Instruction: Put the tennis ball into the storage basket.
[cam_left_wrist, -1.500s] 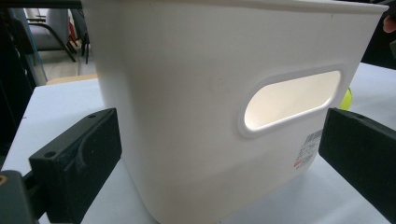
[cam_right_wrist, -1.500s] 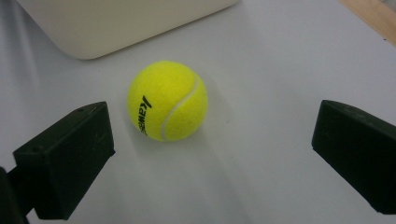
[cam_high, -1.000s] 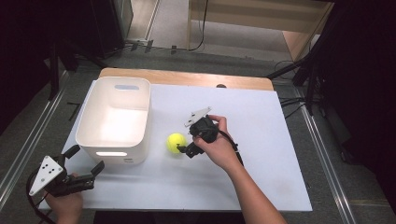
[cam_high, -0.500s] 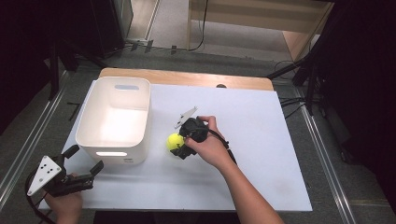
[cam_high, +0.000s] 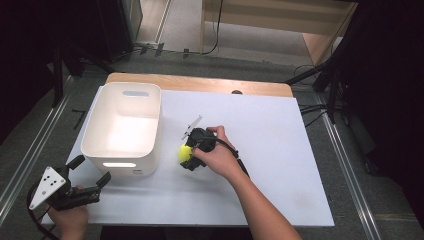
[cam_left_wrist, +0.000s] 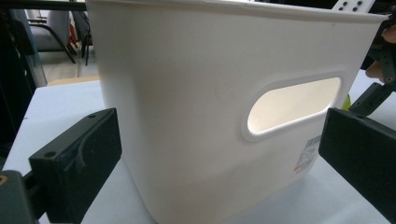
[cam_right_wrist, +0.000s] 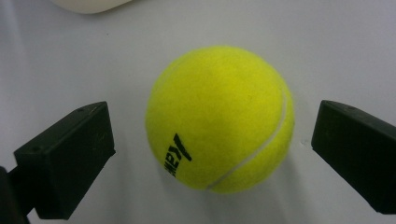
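A yellow tennis ball lies on the white table, just right of a white plastic bin that stands on the table's left half. The right gripper is held down at the ball by the person's right hand, whose forearm reaches in from the bottom edge of the high view. In the right gripper view the ball sits between the two black jaws, which stand wide apart; a gap of bare table shows on each side of the ball, so the jaws touch nothing and hold nothing. Black lettering and a white seam show on the ball's felt.

The left gripper hangs at the table's near left corner, gripped by the left hand, with its grey three-cornered plate uppermost. Its jaws are spread wide and empty, and they point toward the bin's near wall. In the left gripper view that wall of the bin stands close ahead between the jaws, with its oval handle slot and a small barcode label lower right. The bin's inside looks empty from above.
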